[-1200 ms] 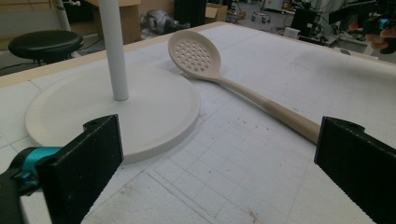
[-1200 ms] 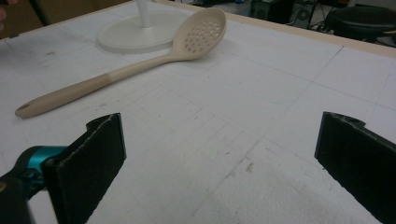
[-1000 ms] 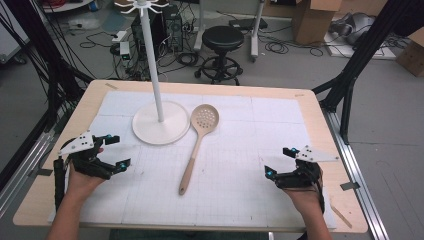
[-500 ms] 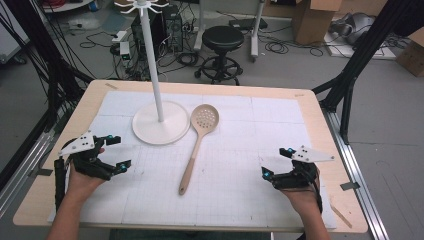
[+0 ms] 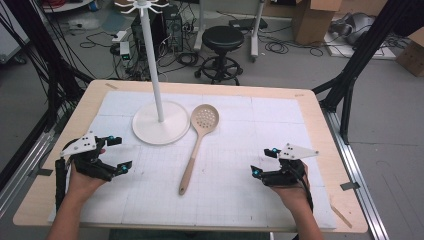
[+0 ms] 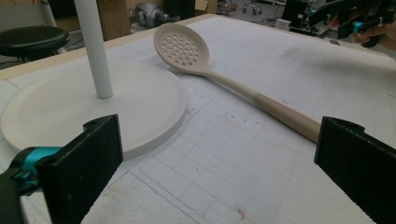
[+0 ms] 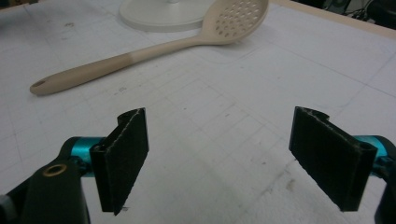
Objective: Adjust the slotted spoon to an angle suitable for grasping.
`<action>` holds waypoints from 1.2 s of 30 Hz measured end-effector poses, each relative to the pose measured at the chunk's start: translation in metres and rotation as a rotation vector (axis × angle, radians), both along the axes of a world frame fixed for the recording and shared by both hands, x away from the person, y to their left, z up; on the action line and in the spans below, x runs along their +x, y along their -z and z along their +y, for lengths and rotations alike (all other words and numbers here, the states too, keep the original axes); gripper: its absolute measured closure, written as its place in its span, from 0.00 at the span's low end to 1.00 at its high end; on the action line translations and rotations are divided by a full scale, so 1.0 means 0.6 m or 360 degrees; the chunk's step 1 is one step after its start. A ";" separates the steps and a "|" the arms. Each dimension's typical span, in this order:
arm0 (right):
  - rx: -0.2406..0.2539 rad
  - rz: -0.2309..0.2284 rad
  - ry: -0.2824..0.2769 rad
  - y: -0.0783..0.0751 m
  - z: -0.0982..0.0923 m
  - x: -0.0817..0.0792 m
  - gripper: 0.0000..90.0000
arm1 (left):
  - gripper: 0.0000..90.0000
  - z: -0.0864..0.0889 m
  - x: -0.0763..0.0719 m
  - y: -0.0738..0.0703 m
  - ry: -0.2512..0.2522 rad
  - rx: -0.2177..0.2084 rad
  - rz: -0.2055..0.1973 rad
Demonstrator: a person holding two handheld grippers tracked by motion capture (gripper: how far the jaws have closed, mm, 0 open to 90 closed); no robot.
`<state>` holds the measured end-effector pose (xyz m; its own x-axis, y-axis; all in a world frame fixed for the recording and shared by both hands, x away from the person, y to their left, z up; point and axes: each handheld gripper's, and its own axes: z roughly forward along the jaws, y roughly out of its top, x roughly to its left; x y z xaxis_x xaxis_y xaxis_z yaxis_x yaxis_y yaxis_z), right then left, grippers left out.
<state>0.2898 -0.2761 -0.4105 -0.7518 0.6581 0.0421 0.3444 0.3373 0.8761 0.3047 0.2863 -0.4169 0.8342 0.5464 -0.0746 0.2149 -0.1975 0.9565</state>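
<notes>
The left gripper (image 5: 119, 154) and the right gripper (image 5: 264, 161) sat low over the white gridded mat (image 5: 240, 150), each with jaws spread wide and holding nothing. Between them, farther out, lay a beige slotted spoon (image 5: 197, 145), its bowl beside the round base of a white stand (image 5: 160, 122).

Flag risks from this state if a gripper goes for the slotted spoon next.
1. The spoon lies flat on the mat, so the jaws may scrape the surface or skid off the rounded handle.
2. Its bowl rests right at the rim of the stand base; pulling it sideways could nudge the stand, and its tall pole may tip.
3. Left gripper and right gripper, both open, face the same handle and could collide.
</notes>
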 end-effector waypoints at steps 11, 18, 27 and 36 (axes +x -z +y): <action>-0.0045 0.0035 -0.0212 -0.017 0.072 0.051 0.47 | 0.02 0.002 -0.001 -0.006 -0.0001 -0.0042 -0.0015; -0.0095 0.0121 -0.0285 -0.019 0.150 0.100 0.71 | 0.02 0.002 -0.002 -0.006 -0.0003 -0.0008 -0.0013; -0.0152 0.0122 -0.0302 -0.025 0.206 0.137 0.82 | 0.02 0.001 -0.001 -0.005 0.0002 -0.0007 -0.0014; -0.0167 0.0140 -0.0324 -0.027 0.230 0.167 0.90 | 0.02 0.003 -0.002 -0.007 0.0002 -0.0019 -0.0022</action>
<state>0.3898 -0.1382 -0.3940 -0.8658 0.4976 0.0528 0.3334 0.4950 0.8024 0.3036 0.2881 -0.4128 0.8360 0.5442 -0.0696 0.2014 -0.1864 0.9616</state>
